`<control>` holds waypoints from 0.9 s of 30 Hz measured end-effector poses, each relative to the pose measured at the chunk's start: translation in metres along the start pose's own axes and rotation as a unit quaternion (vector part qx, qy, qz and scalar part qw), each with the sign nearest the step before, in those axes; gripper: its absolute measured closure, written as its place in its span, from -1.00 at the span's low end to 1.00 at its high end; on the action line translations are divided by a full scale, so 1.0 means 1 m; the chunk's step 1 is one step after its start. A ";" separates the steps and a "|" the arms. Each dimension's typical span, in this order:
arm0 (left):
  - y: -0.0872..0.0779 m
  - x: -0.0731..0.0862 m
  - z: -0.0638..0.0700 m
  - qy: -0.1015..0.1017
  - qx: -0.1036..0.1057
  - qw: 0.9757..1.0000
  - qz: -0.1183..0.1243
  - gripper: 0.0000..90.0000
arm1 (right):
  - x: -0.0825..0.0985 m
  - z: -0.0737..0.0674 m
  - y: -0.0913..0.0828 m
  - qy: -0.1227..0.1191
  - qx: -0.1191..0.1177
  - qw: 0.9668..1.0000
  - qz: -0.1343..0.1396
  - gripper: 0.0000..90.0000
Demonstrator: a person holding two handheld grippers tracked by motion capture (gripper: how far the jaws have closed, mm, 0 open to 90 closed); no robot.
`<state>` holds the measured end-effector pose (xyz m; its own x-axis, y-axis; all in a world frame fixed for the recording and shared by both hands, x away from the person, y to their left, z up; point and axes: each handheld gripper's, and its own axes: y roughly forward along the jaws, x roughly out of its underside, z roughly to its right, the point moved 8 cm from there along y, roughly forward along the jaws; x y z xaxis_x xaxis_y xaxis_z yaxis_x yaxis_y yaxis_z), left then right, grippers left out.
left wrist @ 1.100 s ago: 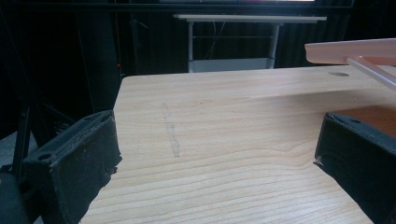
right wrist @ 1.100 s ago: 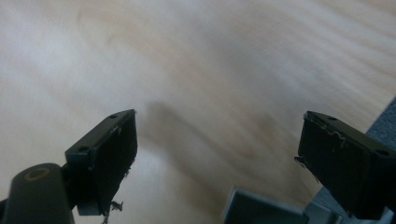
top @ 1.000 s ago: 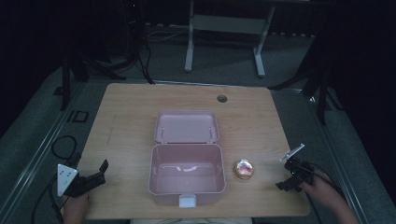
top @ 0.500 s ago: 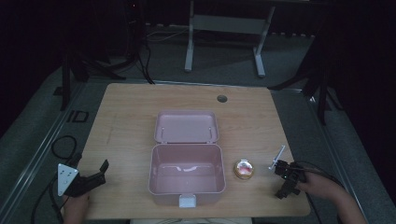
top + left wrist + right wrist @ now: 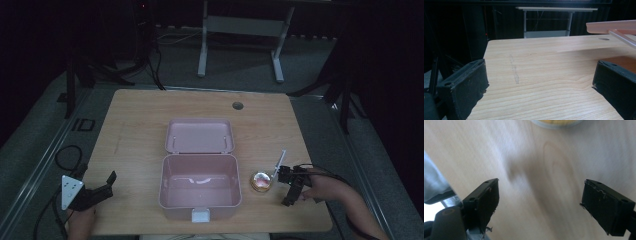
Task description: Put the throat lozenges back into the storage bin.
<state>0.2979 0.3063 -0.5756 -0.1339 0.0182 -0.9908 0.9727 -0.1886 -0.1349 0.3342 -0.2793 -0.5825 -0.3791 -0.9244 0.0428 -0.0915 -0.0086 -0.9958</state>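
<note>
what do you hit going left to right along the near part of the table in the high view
left tool → open pink box → small round shiny object → right tool

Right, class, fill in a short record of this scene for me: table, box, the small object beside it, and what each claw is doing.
table: light wooden top, round hole near its far edge
box: pink box, open, lid laid back, looks empty
small object: round shiny item on the table, just right of the box, identity unclear
left claw: near the table's front left corner, jaws open, holding nothing
right claw: right of the round item, jaws open, holding nothing
</note>
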 end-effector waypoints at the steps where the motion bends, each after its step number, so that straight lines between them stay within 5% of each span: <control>1: 0.000 0.000 0.000 0.000 0.001 1.000 0.000 -0.99 | -0.004 0.000 0.000 -0.004 -0.003 1.000 0.001 -0.67; 27: -0.001 0.000 0.000 -0.003 0.005 1.000 0.002 -0.99 | -0.069 0.009 0.005 -0.062 0.013 0.998 -0.014 -0.58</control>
<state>0.2975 0.3068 -0.5755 -0.1317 0.0115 -0.9912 0.9712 -0.1990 -0.1314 0.3679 -0.2193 -0.5907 -0.2596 -0.9638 0.0613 -0.0758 -0.0430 -0.9962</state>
